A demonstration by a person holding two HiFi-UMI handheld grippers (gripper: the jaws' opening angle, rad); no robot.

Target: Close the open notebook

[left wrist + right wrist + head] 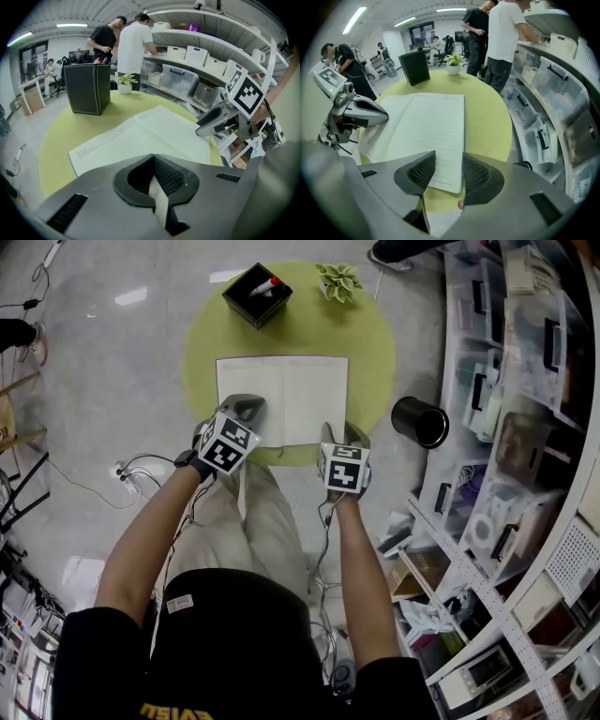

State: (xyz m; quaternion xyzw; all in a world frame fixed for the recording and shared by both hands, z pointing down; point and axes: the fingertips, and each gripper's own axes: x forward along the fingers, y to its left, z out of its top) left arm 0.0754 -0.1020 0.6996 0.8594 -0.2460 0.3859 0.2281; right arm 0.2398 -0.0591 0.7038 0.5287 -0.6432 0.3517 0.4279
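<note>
Finds notebook [281, 395] open flat toward near edge of desk [367, 341]. Notes right gripper [449, 164] fingers [477, 176] parted astride near right page corner, not gripping; left gripper [152, 158] fingers [171, 178] clenched, empty. Recommends catching cover with page, then swinging leftward over spine.

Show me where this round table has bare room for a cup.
Widest bare patch: right of the notebook, out to the table rim. A narrower one lies left of it. Crowded: far edge, with black box and plant; near edge, under left claw and right claw.
</note>
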